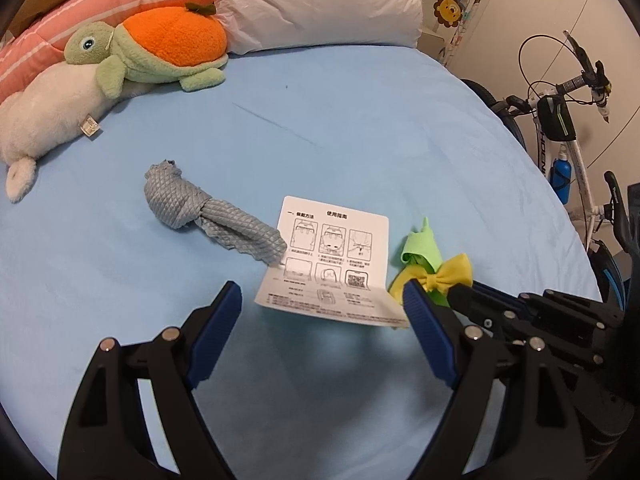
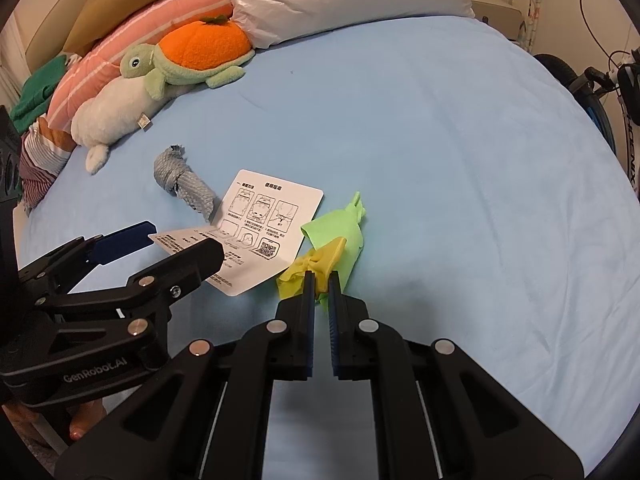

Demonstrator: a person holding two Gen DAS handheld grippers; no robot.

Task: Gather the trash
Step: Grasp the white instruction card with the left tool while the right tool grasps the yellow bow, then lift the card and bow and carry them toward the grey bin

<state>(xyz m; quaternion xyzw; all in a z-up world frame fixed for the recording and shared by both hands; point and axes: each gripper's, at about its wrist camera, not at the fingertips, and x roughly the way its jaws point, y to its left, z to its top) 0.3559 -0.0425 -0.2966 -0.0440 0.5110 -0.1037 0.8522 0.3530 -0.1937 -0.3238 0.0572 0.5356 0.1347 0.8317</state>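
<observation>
Left wrist view: left gripper (image 1: 322, 294) spread wide and empty above the blue sheet (image 1: 360, 128), blue pads either side of the near edge of a white instruction leaflet (image 1: 334, 256), not touching it. Left of the leaflet, overlapping its edge, a knotted grey cloth (image 1: 208, 216); right of the leaflet, a crumpled yellow-and-green wrapper (image 1: 428, 268). Far beyond the leaflet, a turtle plush (image 1: 160, 52) near pillows. Right wrist view: right gripper (image 2: 322, 274) clenched on the wrapper's (image 2: 340, 232) yellow end, just right of the leaflet (image 2: 264, 232); beyond the leaflet's left edge, the grey cloth (image 2: 182, 180).
</observation>
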